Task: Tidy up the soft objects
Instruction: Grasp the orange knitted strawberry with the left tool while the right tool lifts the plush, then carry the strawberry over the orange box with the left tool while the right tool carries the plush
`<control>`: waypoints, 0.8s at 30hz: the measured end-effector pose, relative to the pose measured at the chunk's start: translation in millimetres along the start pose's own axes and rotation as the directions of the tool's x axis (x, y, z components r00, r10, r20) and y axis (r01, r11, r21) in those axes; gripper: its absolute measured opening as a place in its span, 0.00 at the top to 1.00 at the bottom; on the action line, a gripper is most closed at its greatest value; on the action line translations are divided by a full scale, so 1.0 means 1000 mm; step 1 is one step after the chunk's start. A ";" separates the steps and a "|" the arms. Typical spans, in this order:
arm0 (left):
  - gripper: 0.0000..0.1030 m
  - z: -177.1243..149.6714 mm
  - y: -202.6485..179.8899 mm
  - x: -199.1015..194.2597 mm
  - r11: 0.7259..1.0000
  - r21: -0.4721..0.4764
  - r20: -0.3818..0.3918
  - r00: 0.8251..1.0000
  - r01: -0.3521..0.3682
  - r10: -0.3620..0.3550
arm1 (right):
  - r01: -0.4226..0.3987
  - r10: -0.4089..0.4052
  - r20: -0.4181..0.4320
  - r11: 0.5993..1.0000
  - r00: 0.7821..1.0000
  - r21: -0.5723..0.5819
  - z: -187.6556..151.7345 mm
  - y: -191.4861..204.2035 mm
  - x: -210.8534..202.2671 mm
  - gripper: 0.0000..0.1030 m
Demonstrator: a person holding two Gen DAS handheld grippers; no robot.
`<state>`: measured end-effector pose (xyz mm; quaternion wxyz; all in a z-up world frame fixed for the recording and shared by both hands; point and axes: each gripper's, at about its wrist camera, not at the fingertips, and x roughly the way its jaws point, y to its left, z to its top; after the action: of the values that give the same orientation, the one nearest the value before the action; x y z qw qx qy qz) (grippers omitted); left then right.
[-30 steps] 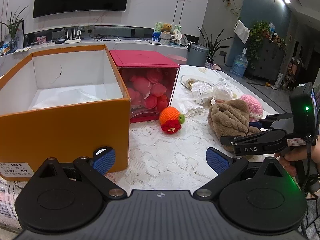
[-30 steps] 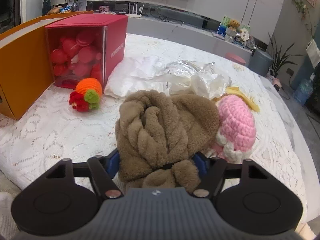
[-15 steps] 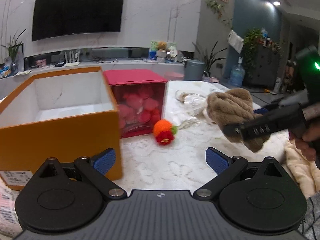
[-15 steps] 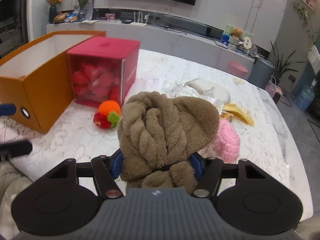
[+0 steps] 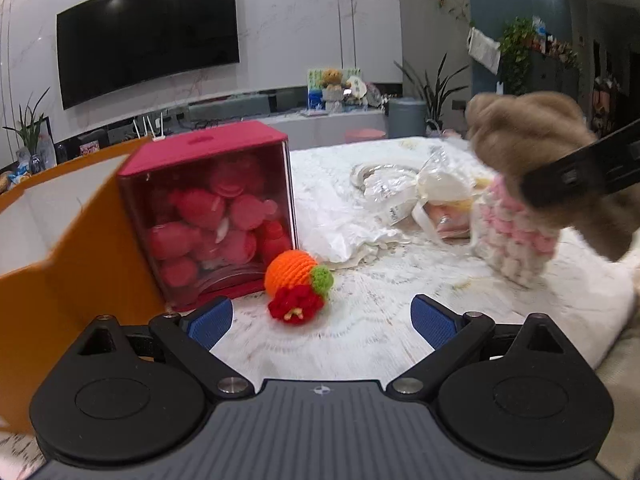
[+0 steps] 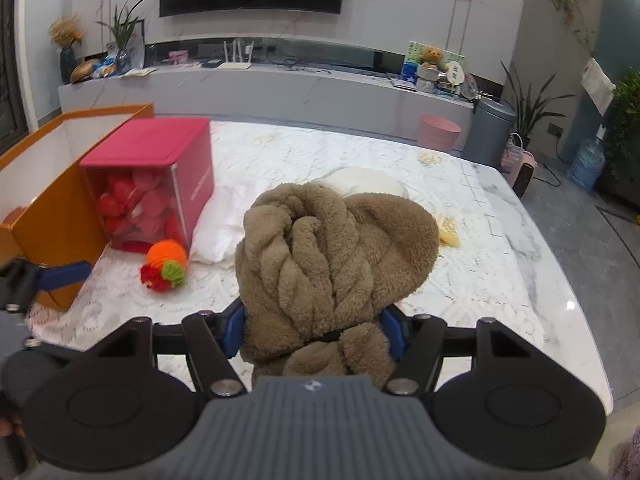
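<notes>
Brown fleece hat [image 6: 336, 264], lifted clear of the table since a second ago, clamped in the right gripper [image 6: 316, 330]; next, probably into orange box [image 6: 56, 216]. Left gripper [image 5: 320, 320] apart, empty, nearing crochet orange [image 5: 298, 276].

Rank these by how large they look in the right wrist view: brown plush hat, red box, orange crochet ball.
1. brown plush hat, though it is nearest the camera, clamped in the right gripper, so it looks oversized.
2. red box.
3. orange crochet ball.
</notes>
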<state>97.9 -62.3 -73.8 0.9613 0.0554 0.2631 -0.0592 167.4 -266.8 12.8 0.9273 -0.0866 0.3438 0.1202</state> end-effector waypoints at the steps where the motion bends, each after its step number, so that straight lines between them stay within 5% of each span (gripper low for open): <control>1: 0.00 0.002 0.000 0.005 1.000 0.009 -0.005 1.000 0.006 -0.006 | -0.001 0.000 0.004 1.000 1.000 0.005 0.000 -0.001 0.000 0.37; 10: 0.01 0.017 0.000 0.033 0.999 0.044 -0.051 0.998 -0.030 0.032 | -0.017 0.017 0.015 1.000 1.000 0.020 0.006 -0.006 0.001 0.37; 18: 0.49 0.017 0.002 0.043 0.993 0.064 -0.087 0.991 -0.099 0.104 | -0.031 0.031 0.001 1.000 1.000 0.006 0.004 -0.004 0.005 0.37; 24: 0.50 0.018 0.008 0.035 0.997 0.038 -0.098 0.993 -0.066 0.070 | -0.038 0.038 0.000 0.999 0.999 0.006 0.005 -0.006 0.005 0.37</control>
<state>137.6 -60.0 -75.6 0.9474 0.0839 0.3075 -0.0282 176.0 -270.0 13.7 0.9251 -0.0775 0.3457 0.1367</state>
